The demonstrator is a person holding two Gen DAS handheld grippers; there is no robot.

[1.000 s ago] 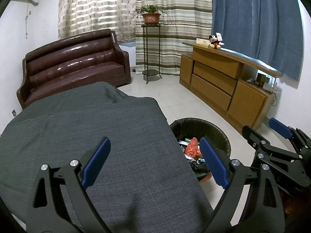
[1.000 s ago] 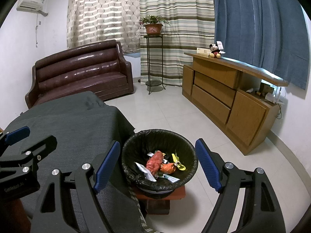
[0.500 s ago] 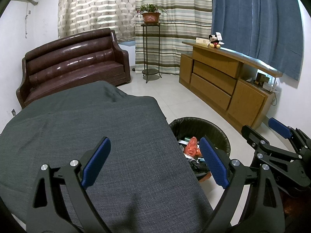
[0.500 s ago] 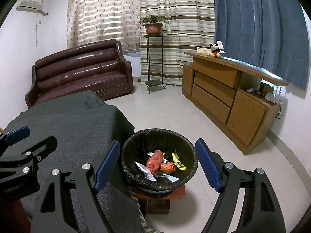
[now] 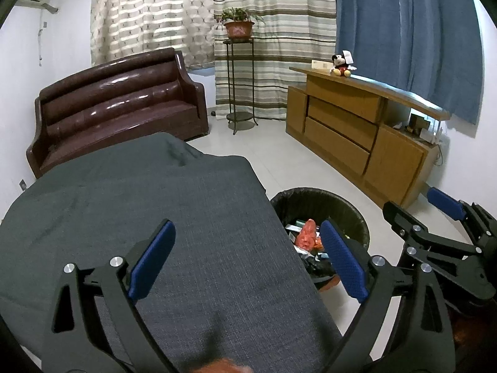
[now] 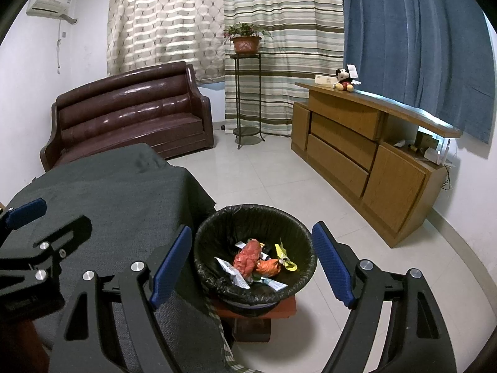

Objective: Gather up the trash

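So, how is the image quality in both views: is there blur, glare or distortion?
Left wrist view: strong fisheye bending with dark corners; bright glare streaks on the brown sofa; a blurred reddish patch at the bottom edge, too soft to identify. Right wrist view: same bending; the trash in the bin looks sharp; the cabinet top reflects light.
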